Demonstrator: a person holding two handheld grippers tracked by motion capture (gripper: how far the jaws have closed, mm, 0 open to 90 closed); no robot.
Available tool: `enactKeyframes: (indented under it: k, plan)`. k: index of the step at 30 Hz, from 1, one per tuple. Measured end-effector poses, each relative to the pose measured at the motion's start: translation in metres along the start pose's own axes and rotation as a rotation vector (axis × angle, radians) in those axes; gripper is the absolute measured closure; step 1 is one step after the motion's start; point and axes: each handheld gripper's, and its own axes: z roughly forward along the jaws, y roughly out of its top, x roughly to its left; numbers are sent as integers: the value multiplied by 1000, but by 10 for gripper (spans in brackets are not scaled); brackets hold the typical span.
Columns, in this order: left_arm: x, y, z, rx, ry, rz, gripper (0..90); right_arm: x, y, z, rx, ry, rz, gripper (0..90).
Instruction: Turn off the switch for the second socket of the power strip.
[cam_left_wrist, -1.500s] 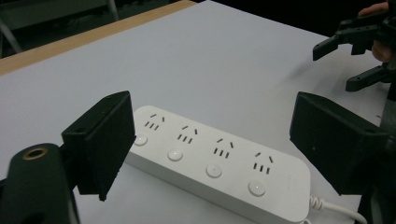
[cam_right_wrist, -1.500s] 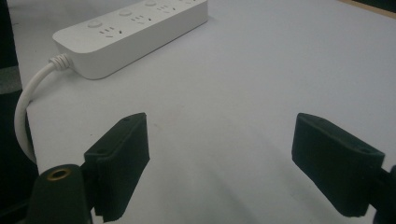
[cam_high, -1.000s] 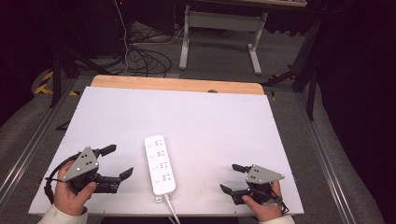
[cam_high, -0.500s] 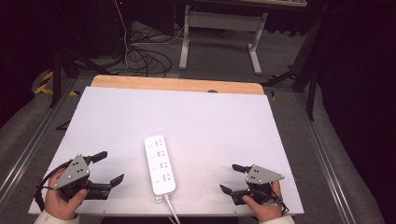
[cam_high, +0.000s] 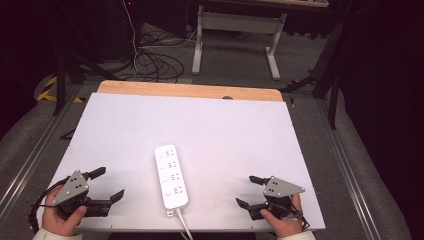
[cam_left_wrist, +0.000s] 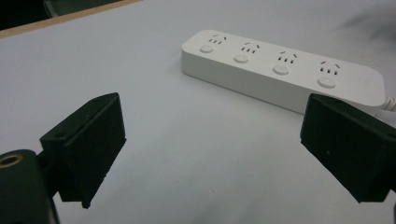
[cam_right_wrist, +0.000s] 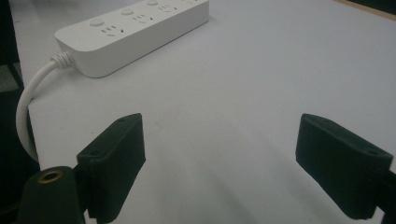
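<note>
2 grippers, left gripper (cam_high: 109, 184) and right gripper (cam_high: 250, 191), wide open, empty; white power strip (cam_high: 171, 176) between them on desk (cam_high: 210, 125).

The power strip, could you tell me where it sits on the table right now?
In the high view the power strip lies near the table's front edge, between the left gripper and the right gripper, touching neither.

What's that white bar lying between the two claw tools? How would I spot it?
Look at the white table, near its front edge. Between the left gripper and right gripper lies a white power strip, the one loose item there, with four sockets, four round buttons and a cord over the edge.
</note>
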Motion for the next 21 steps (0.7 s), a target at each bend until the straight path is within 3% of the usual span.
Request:
enactKeyframes:
  k: [4,6,8,10,15,21]
  plan:
    - [2,-7,-2,12,13,7,74,0,0,0,2,-1,-1,160]
    - [2,-10,-3,36,37,63,73,-1,-1,0,1,1,0,156]
    - [2,-12,-4,46,38,83,73,-1,-1,0,2,0,1,153]
    - [2,-13,-5,29,8,47,73,-1,-1,0,3,-1,2,150]
    - [1,-11,-2,46,-9,9,73,-2,-2,0,7,-2,5,150]
    - [2,-10,-3,31,-37,-33,73,-3,-2,1,10,-2,8,144]
